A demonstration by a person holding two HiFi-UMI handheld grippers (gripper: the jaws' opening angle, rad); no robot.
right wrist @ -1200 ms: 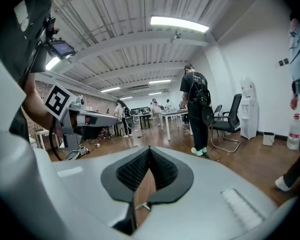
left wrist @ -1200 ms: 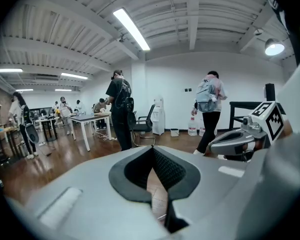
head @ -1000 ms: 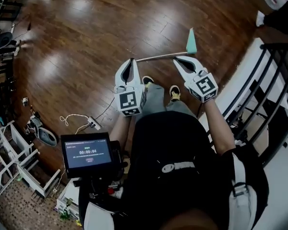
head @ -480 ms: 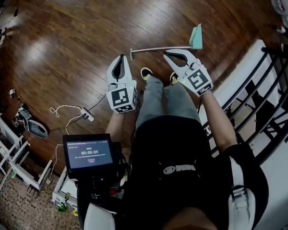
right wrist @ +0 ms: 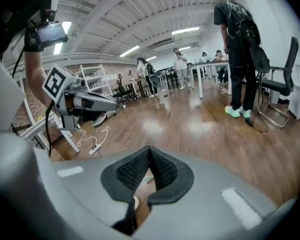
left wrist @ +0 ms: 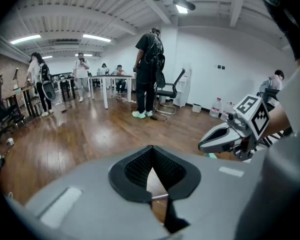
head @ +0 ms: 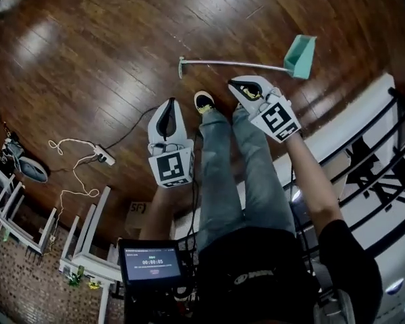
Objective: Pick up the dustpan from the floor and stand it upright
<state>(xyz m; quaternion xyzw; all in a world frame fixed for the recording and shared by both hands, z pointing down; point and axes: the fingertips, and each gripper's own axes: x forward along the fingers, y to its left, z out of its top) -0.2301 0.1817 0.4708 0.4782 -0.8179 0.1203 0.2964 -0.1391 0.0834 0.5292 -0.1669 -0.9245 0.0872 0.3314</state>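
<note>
Grey jaws on left gripper (head: 167,106) and right gripper (head: 237,85) sit pressed together, apparently pinching nothing.

A white power strip (head: 102,156) and cable (head: 67,144) lie on the wooden floor (head: 108,59), well apart from a black railing (head: 385,174).

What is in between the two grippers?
In the head view, the person's own legs in jeans and one shoe lie between the left gripper and the right gripper.

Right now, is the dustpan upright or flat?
Flat: the dustpan lies full length on the wood floor, not standing.
</note>
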